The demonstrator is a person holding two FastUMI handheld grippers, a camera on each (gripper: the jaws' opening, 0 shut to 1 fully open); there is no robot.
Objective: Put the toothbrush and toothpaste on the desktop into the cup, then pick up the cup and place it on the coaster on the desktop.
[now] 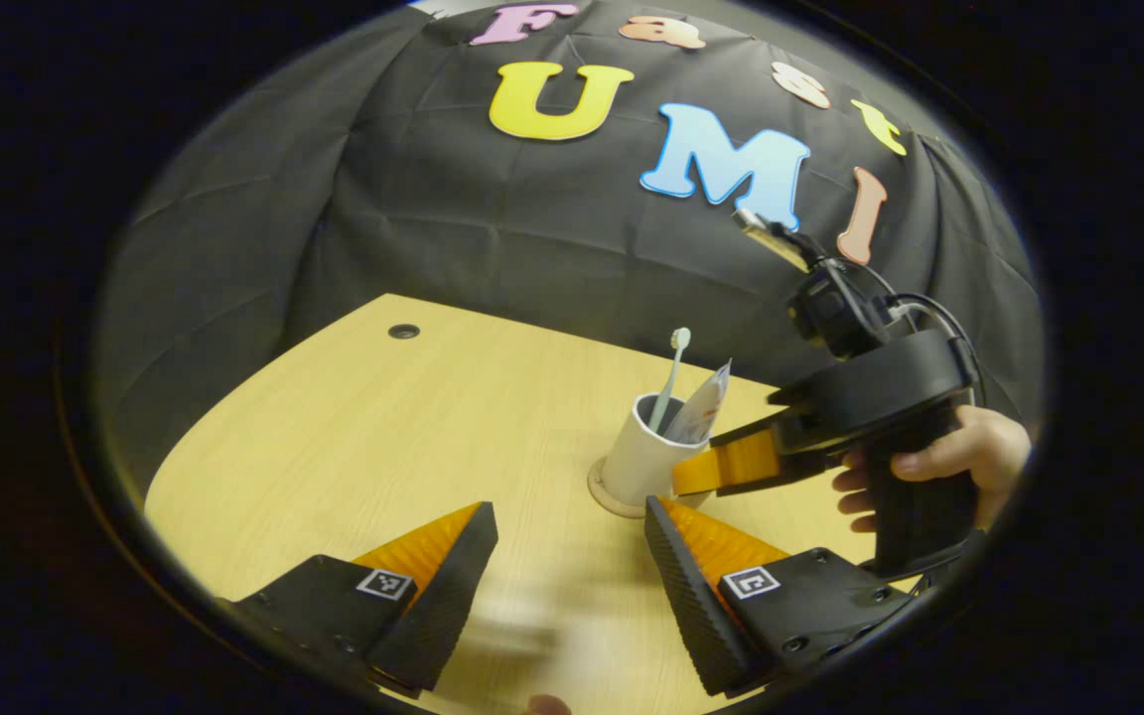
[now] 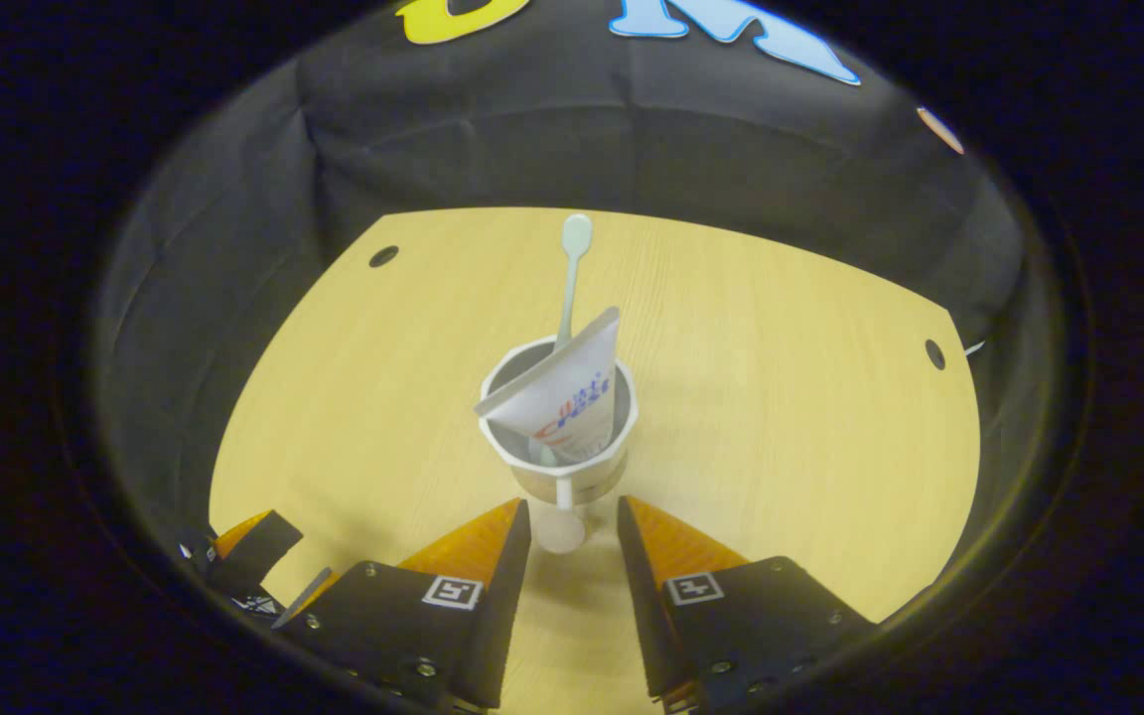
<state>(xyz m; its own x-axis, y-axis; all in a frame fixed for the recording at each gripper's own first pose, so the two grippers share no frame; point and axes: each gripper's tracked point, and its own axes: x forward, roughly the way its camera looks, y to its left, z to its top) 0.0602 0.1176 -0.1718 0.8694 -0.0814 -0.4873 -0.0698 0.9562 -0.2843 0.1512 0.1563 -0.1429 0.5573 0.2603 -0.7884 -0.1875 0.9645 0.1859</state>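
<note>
Cup (image 2: 560,437) w/ brush (image 2: 572,268) + paste (image 2: 567,392) upright inside sits on coaster (image 1: 610,494). Right gripper (image 2: 572,531) jaws apart, handle between them, not clamped. Left gripper (image 1: 572,566) wide open, farther back.

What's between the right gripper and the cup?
Nothing visible. The right gripper is open, fingers either side of the cup's handle. The cup holds toothbrush and toothpaste and already sits on the coaster.
</note>
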